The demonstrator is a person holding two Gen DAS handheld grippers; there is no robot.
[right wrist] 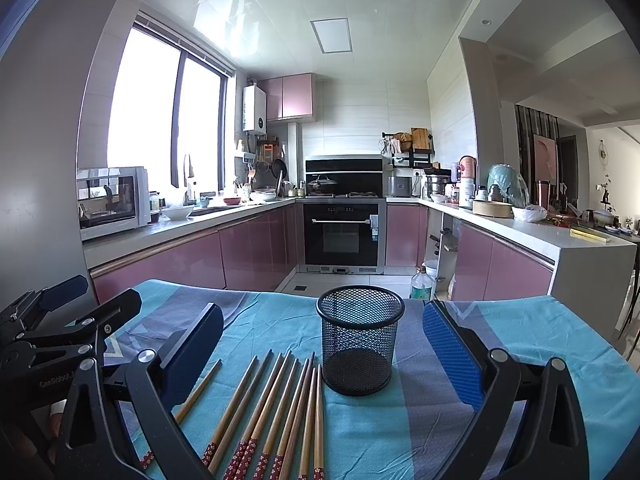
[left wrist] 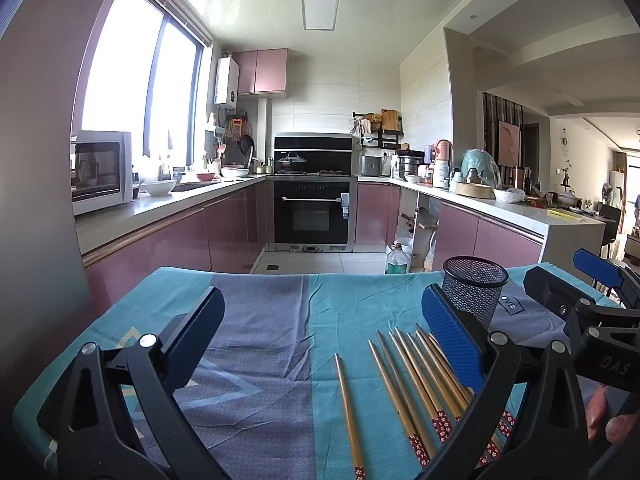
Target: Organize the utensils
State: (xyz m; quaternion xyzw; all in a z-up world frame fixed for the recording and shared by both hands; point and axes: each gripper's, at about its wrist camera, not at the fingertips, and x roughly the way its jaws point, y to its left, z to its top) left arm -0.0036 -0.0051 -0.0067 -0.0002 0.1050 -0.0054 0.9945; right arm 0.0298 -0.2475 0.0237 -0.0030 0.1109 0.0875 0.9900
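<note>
Several wooden chopsticks [right wrist: 276,412] with red patterned ends lie side by side on the blue cloth, tips pointing away; they also show in the left wrist view [left wrist: 416,384]. An empty black mesh cup [right wrist: 360,344] stands upright just beyond their tips, also seen in the left wrist view [left wrist: 474,288]. My left gripper [left wrist: 320,340] is open and empty, held above the cloth to the left of the chopsticks. My right gripper [right wrist: 324,352] is open and empty, with the cup and chopsticks between its fingers in view.
The table is covered by a blue and grey cloth [right wrist: 520,340]. Beyond its far edge is a kitchen floor with a plastic bottle [right wrist: 422,282], pink cabinets and an oven [right wrist: 342,236]. The other gripper shows at each view's edge [left wrist: 580,304].
</note>
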